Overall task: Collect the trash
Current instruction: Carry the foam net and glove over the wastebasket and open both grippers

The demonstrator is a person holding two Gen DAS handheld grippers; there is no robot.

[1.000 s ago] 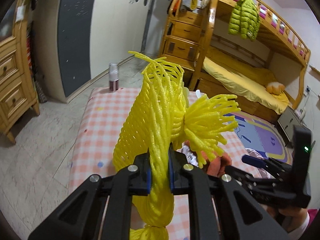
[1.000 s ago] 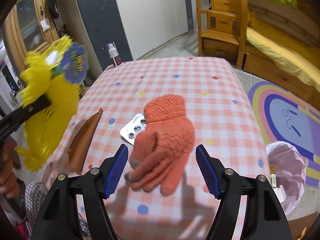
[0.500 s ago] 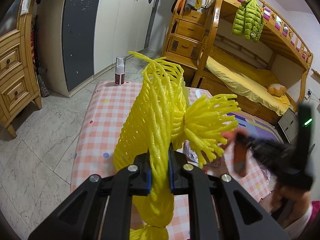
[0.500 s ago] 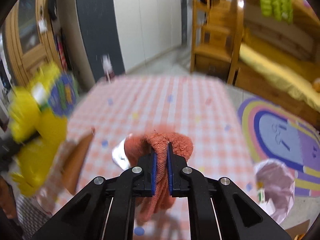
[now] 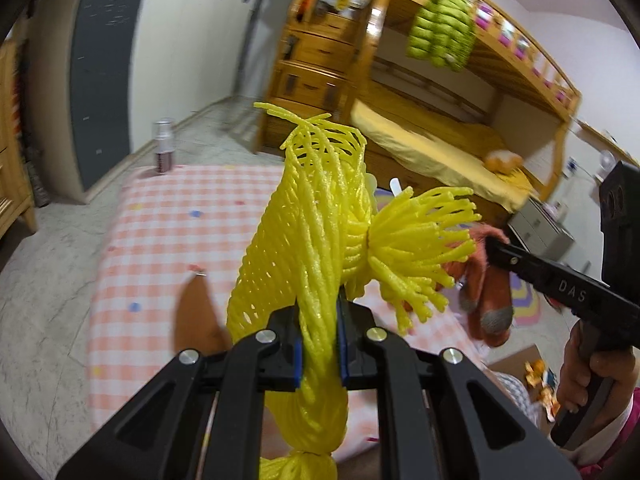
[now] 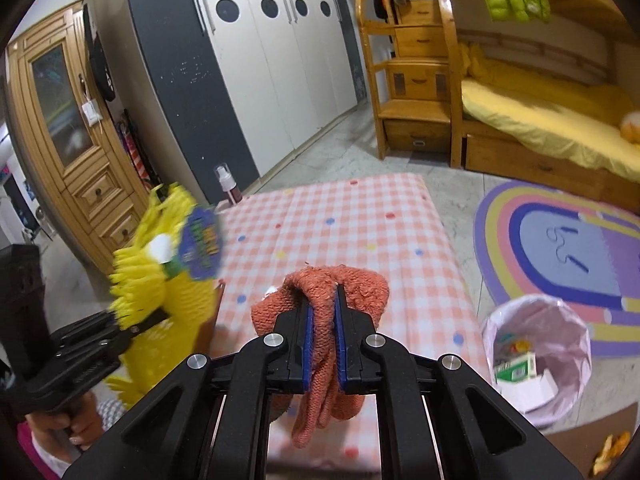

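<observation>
My left gripper is shut on a yellow foam fruit net and holds it above the checked table. The net also shows at the left of the right wrist view, with a purple label on it. My right gripper is shut on an orange knit glove, lifted off the table; the glove hangs at the right of the left wrist view. A bin with a pink liner stands on the floor right of the table, with some trash in it.
A brown leaf-shaped piece lies on the table. A small bottle stands at the table's far corner. A wardrobe, bunk bed and round rug surround it. A cardboard box sits by the bin.
My right gripper closed on the orange glove and lifted it off the table. My left gripper kept its hold on the yellow net and shifted a little.
</observation>
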